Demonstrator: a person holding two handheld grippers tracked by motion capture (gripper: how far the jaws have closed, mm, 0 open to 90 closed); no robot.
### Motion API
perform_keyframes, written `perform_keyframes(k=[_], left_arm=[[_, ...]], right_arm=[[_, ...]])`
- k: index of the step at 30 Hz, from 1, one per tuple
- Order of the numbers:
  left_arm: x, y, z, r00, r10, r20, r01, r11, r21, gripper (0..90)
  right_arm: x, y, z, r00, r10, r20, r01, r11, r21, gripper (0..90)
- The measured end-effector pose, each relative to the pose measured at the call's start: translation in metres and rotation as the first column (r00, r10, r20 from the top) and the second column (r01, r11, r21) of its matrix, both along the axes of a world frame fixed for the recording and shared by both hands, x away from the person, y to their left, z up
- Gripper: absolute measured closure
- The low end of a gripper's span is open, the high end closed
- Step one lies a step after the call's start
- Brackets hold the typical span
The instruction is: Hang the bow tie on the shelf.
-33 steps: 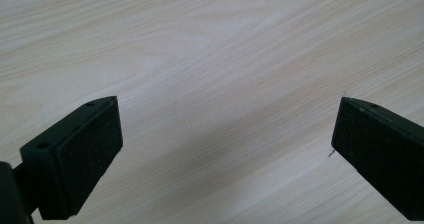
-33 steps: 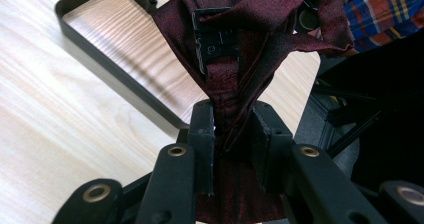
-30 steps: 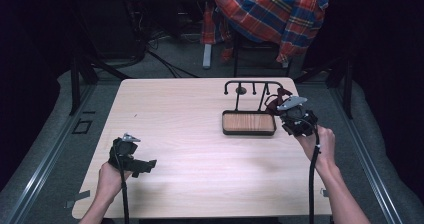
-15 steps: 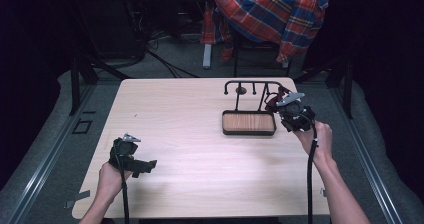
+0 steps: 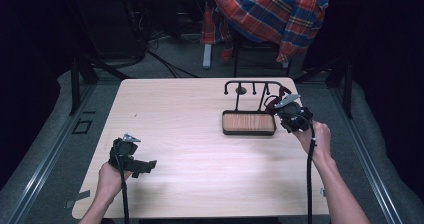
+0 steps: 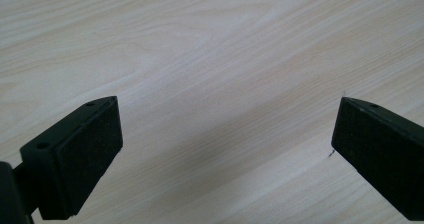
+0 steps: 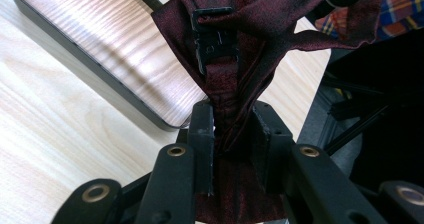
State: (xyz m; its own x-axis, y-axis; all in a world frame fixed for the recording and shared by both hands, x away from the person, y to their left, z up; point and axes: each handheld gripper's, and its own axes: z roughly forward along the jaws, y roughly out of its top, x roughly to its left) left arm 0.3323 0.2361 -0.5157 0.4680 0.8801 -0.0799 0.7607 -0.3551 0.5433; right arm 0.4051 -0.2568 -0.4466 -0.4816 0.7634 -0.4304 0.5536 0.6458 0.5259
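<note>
Right now your right gripper (image 7: 232, 134) pinches a dark red cloth (image 7: 235, 49), jaws pressed tight on the bunched fabric, black buckle (image 7: 215, 36) just above them. It sits at the right end of the wooden tray (image 5: 248, 122), beside the black hook rack (image 5: 252, 86). Your left gripper (image 6: 225, 149) hovers over bare table (image 6: 210, 59), jaws spread wide, holding nothing.

Plaid cloth (image 5: 280, 14) draped over a chair beyond the pale wooden surface (image 5: 190, 134), with dark cables (image 5: 165, 66) on grey floor.
</note>
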Motion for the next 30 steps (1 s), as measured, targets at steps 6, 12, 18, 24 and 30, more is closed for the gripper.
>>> perform_keyframes(k=[6, 12, 18, 24, 30], left_arm=[[-0.001, 0.001, 0.000, 1.0000, 0.004, 0.004, -0.004, 1.0000, -0.002, 0.1], [-0.001, 0.001, 0.000, 1.0000, 0.005, 0.004, -0.005, 1.0000, -0.003, 0.1], [-0.001, 0.001, 0.000, 1.0000, 0.003, 0.003, -0.003, 1.0000, -0.001, 0.1], [-0.001, 0.001, 0.000, 1.0000, 0.003, 0.005, -0.003, 1.0000, -0.002, 0.1], [-0.001, 0.001, -0.001, 1.0000, 0.004, 0.004, -0.004, 1.0000, -0.004, 0.1]], right_arm=[[0.003, 0.008, -0.004, 0.9998, 0.021, -0.004, -0.021, 0.9981, -0.059, 73.2], [0.008, 0.011, -0.010, 0.9991, 0.041, 0.009, -0.040, 0.9979, -0.050, 73.2], [0.003, 0.009, -0.002, 0.9967, 0.058, 0.057, -0.053, 0.9953, -0.081, 73.3], [-0.001, 0.013, -0.002, 0.9928, 0.089, 0.080, -0.078, 0.9878, -0.135, 73.2], [-0.001, 0.019, -0.004, 0.9915, 0.114, 0.063, -0.103, 0.9817, -0.160, 73.2]])
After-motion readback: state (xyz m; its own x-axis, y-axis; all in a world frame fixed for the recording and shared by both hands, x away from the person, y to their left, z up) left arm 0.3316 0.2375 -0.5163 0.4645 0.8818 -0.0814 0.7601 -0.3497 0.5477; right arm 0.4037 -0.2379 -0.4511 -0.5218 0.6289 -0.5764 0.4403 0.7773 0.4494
